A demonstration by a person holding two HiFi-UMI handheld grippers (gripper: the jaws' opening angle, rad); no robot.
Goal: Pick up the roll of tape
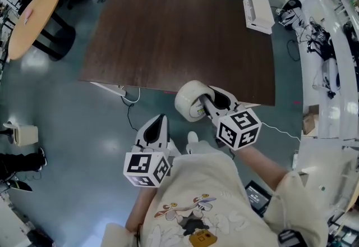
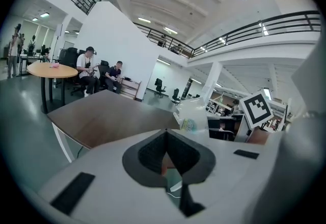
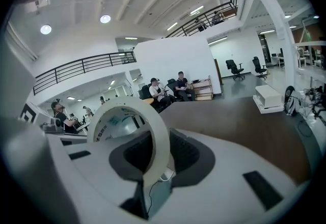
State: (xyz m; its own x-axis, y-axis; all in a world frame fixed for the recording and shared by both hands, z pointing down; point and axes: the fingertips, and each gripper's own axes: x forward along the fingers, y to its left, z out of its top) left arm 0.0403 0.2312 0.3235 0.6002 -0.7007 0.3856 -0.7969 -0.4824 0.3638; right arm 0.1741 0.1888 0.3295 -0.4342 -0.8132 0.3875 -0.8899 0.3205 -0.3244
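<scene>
1. holding the roll of tape (image 1: pixel 188 100) by its wall in my right gripper (image 1: pixel 208 100) — clear of the table (image 1: pixel 179 32), by its near edge.
2. i'd keep the squeeze steady; left gripper (image 1: pixel 157 125) closed, empty.

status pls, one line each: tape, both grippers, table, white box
roll of tape: on edge, its wall clamped between the right gripper's jaws, at the table's near edge.
right gripper: shut on the roll of tape.
left gripper: jaws together, empty.
table: bare apart from the white box.
white box: flat at the far right corner.
</scene>
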